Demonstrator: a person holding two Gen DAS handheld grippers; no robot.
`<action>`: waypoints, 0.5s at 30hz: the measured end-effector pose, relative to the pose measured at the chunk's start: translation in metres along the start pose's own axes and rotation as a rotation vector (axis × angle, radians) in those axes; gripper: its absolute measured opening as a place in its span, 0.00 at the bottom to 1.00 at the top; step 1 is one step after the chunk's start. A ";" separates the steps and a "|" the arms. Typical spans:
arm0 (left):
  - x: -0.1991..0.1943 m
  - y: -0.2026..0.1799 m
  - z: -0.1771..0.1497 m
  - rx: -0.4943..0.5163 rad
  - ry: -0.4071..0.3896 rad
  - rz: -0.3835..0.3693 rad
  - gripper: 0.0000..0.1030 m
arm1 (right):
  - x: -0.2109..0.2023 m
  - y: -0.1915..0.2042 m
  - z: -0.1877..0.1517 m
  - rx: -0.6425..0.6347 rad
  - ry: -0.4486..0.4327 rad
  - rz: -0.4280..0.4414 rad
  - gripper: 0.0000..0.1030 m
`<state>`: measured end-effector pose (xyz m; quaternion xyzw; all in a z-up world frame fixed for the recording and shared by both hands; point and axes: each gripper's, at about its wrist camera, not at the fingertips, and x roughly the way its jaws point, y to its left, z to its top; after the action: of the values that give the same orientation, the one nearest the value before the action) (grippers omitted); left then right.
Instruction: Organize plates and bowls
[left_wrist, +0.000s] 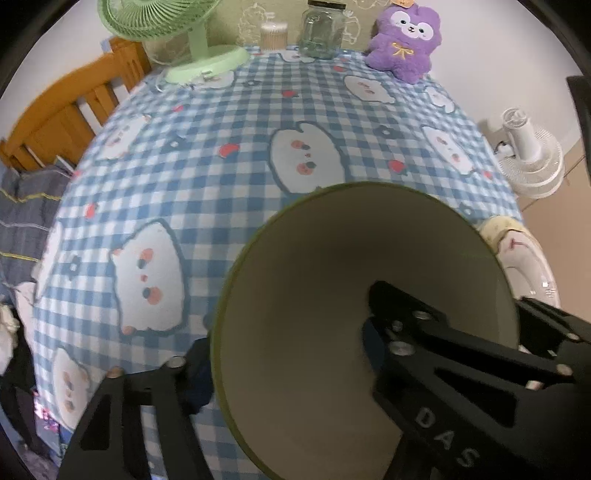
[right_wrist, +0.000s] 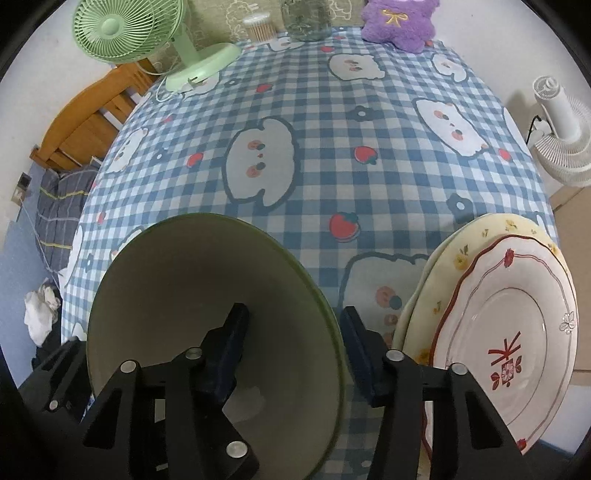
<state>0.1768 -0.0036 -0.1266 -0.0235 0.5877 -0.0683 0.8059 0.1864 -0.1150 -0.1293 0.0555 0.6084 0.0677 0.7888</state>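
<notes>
Two grippers straddled one green-rimmed bowl (left_wrist: 354, 332), each with one finger inside and one outside its wall. In the left wrist view the left gripper (left_wrist: 288, 354) sat at the bottom of the frame, its right finger, marked "DAS" in pale letters, reaching into the bowl, its left finger outside the rim at lower left; we could not tell whether the pads pressed the wall. In the right wrist view the right gripper (right_wrist: 291, 343) likewise spanned the bowl's right rim, left finger inside, right finger just outside, with a sliver of gap showing, so we read it as not gripping. The bowl occupied the lower centre of both views on the checked cloth (left_wrist: 229, 177). At lower right of the right view lay the plates (right_wrist: 517, 325), stacked, the top one bearing a red motif we could not read. Along the top edge stood a green fan (right_wrist: 122, 29), a jar (left_wrist: 323, 31) and a purple plush (left_wrist: 404, 40).
</notes>
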 end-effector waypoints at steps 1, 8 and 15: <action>0.000 0.000 0.001 0.000 0.004 -0.024 0.58 | 0.000 0.000 0.000 0.005 0.001 -0.001 0.49; -0.002 0.001 0.000 0.037 0.020 -0.060 0.57 | -0.004 0.002 -0.005 0.038 -0.005 -0.024 0.50; -0.005 0.000 -0.003 0.073 0.016 -0.074 0.57 | -0.009 0.003 -0.012 0.080 -0.017 -0.037 0.50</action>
<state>0.1721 -0.0023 -0.1231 -0.0153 0.5898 -0.1198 0.7985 0.1728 -0.1132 -0.1232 0.0762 0.6050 0.0282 0.7921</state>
